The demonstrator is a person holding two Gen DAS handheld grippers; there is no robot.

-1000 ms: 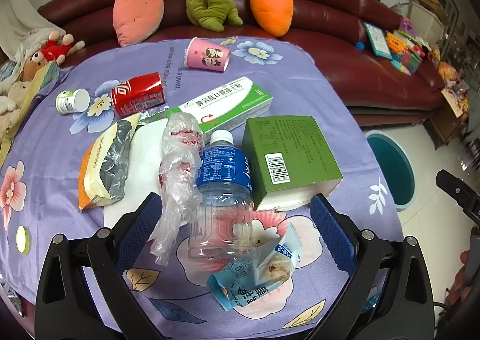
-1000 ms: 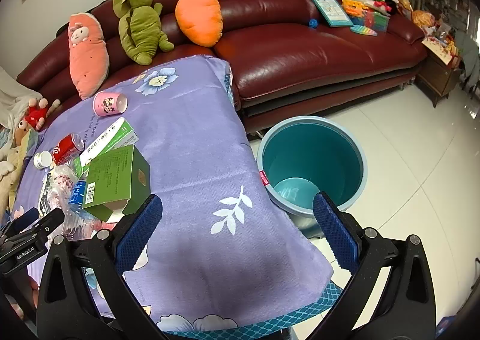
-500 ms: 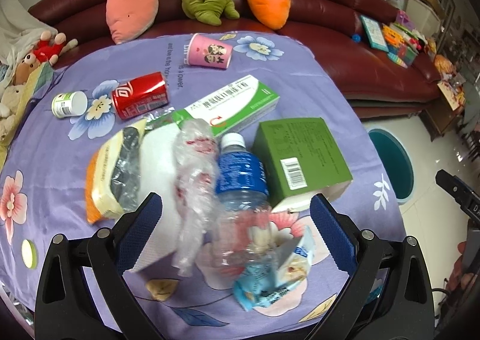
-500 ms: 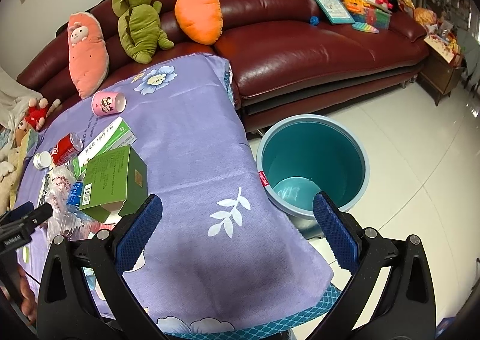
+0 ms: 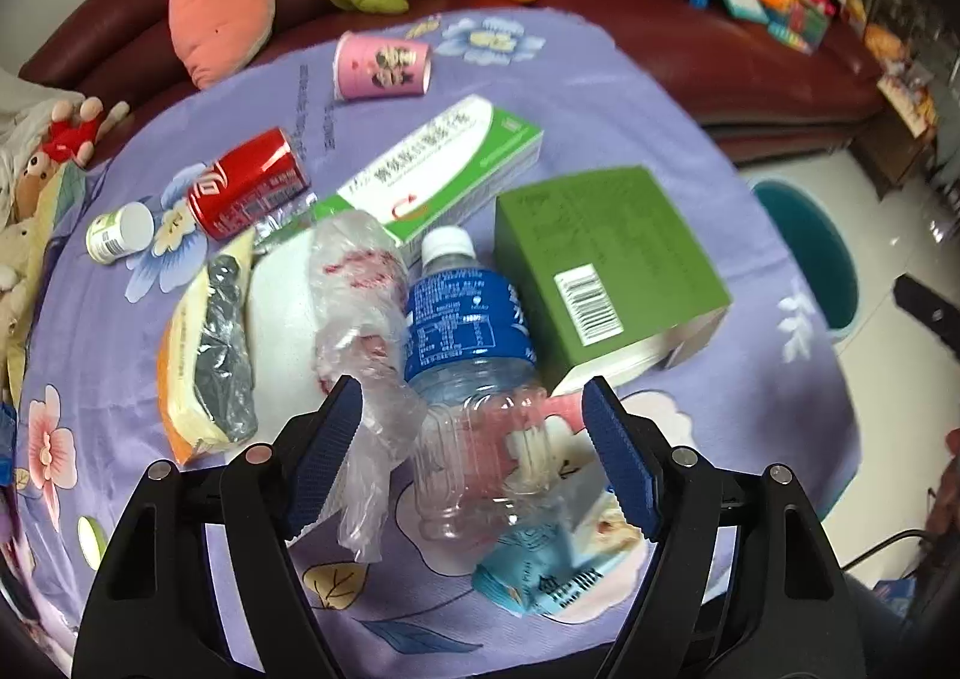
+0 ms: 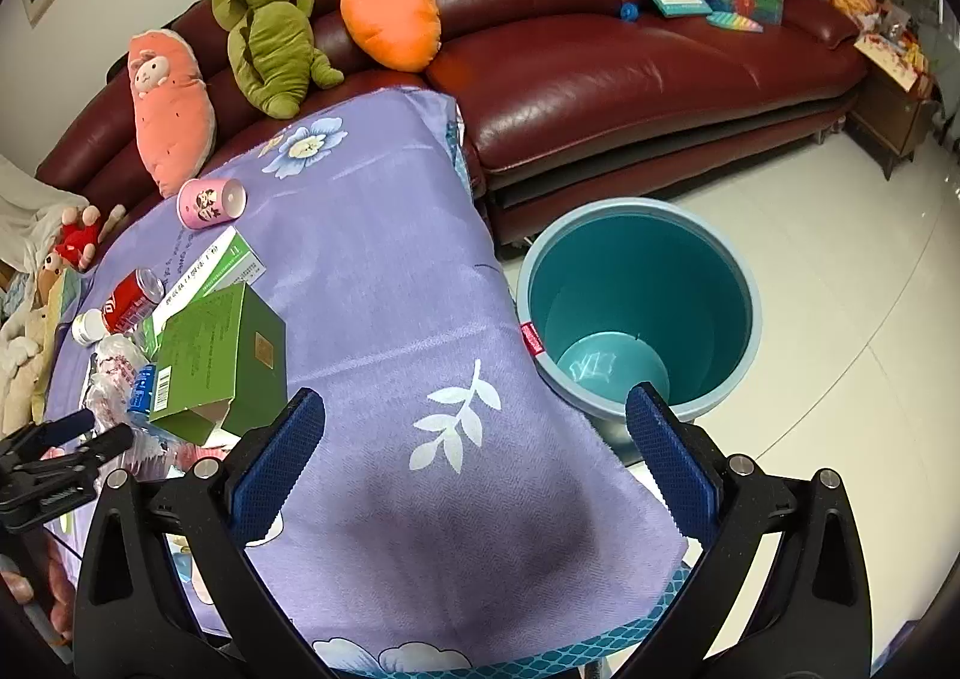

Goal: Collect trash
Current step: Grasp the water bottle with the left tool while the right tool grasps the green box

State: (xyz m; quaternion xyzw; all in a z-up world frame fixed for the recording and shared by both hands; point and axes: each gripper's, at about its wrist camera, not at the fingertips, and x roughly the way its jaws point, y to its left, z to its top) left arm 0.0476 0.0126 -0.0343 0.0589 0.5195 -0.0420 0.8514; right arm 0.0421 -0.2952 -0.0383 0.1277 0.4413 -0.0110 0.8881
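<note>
The bin [image 6: 639, 313] looks almost empty; lots of trash still sits on the tabletop [image 6: 384, 271]; the left gripper [image 5: 471, 439] is wide open around the bottle [image 5: 474, 367]; the right gripper [image 6: 474, 457] is wide open, holding nothing.

left hand-held gripper [image 5: 471, 469] lower and closer than 1.0 s ago | jaws narrowed, now flanking clear water bottle [image 5: 474, 379] | crumpled plastic bag [image 5: 360, 331] against left pad | right hand-held gripper [image 6: 474, 463] barely shifted

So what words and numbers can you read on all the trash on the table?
None read clearly.
Water bottle: small white print on blue label, too blurred.
Long white-green box: Chinese characters, too blurred.
Green box: barcode only, digits unreadable.
Red can: white logo, no legible word.
</note>
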